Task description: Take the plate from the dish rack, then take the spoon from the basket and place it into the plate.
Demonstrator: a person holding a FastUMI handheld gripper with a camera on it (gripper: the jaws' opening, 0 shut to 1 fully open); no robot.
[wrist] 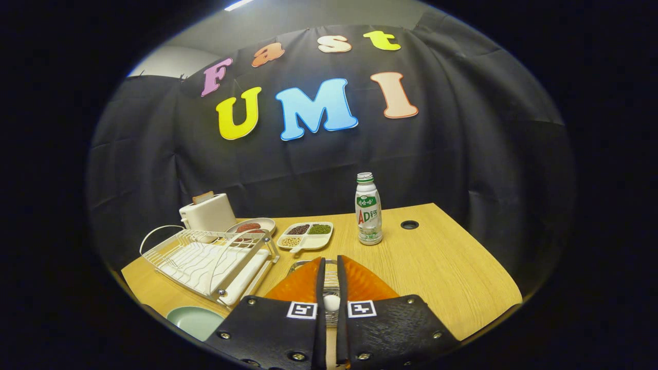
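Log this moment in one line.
plate: on table, off rack | claw: shut on spoon at basket

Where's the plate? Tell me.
In the gripper view, the pale green plate lies on the table, out of the dish rack, left of the nearly closed gripper.

Your plate (195, 321) is pale green, round, and lies flat on the surface at the near left, just in front of the white wire dish rack (211, 262). The rack is tilted and holds no plate. The wire basket (331, 272) lies just ahead of the claw (331, 288). A white, rounded spoon (332, 302) part shows between its nearly closed fingers.
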